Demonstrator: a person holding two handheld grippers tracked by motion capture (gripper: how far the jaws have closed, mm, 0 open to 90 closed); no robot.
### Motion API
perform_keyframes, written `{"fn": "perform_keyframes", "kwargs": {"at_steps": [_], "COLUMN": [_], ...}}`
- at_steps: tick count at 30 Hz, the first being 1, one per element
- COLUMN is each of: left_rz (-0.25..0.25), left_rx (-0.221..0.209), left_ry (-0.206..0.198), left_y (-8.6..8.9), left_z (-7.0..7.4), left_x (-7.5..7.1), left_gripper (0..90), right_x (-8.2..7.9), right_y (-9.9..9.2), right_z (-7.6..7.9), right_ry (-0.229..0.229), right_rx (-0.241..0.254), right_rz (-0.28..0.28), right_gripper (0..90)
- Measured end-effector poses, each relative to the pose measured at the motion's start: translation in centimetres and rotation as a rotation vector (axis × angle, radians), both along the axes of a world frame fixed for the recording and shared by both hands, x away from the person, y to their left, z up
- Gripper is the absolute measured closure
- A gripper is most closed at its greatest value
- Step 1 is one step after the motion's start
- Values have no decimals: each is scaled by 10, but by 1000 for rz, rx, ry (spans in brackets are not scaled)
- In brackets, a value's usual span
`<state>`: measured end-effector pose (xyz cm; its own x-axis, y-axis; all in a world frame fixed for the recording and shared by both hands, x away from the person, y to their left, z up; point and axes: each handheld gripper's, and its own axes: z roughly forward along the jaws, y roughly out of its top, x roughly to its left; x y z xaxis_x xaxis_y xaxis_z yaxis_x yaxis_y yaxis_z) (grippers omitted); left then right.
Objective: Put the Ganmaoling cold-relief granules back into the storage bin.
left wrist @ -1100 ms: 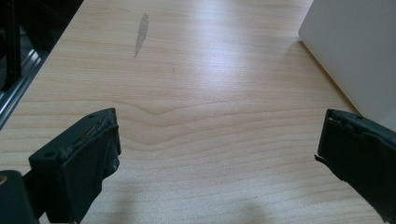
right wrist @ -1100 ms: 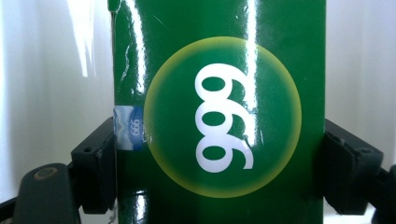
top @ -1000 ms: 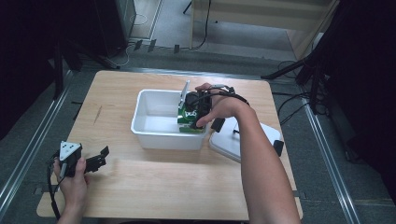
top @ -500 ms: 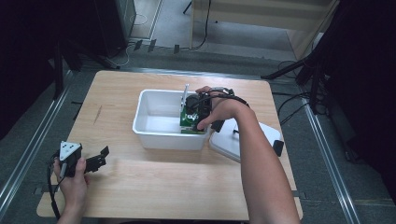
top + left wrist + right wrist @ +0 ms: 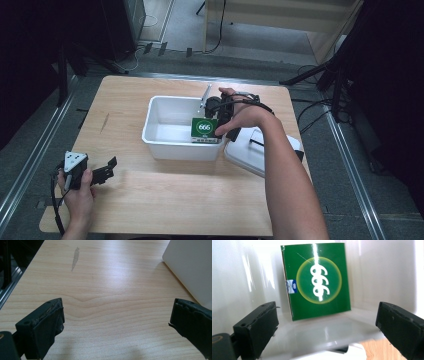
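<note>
Right gripper [image 5: 325,322] has just been opening, jaws wide, green box [image 5: 317,280] let go in white bin [image 5: 165,142] at 3 o'clock; withdrawal judged next. Left gripper [image 5: 116,322] open, empty.

Readable on the green box [image 5: 317,280]: white digits "666" inside a pale-ringed green circle on the front face, seen also from the high view [image 5: 204,128]. Beside the circle, a small blue label [image 5: 291,286] with print too small to make out.
</note>
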<state>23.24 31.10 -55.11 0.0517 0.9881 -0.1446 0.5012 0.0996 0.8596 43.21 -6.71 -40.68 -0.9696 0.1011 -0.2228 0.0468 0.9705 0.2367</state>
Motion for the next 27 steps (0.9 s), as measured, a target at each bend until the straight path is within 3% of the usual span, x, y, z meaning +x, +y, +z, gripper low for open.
{"fn": "perform_keyframes", "kwargs": {"at_steps": [12, 17, 27], "left_rz": [2, 10, 19], "left_rx": [8, 2, 51], "left_ry": [-21, -48, -30], "left_y": [-2, 0, -5], "left_z": [0, 1, 1], "left_x": [-2, -4, -3], "left_gripper": [0, 0, 0], "right_x": [-6, -11, -21], "right_y": [-32, -48, -83], "right_z": [30, 36, 35], "right_ry": [-31, -50, -60], "right_rx": [81, 85, 95], "right_rz": [-105, -130, -182], "right_gripper": [0, 0, 0]}}
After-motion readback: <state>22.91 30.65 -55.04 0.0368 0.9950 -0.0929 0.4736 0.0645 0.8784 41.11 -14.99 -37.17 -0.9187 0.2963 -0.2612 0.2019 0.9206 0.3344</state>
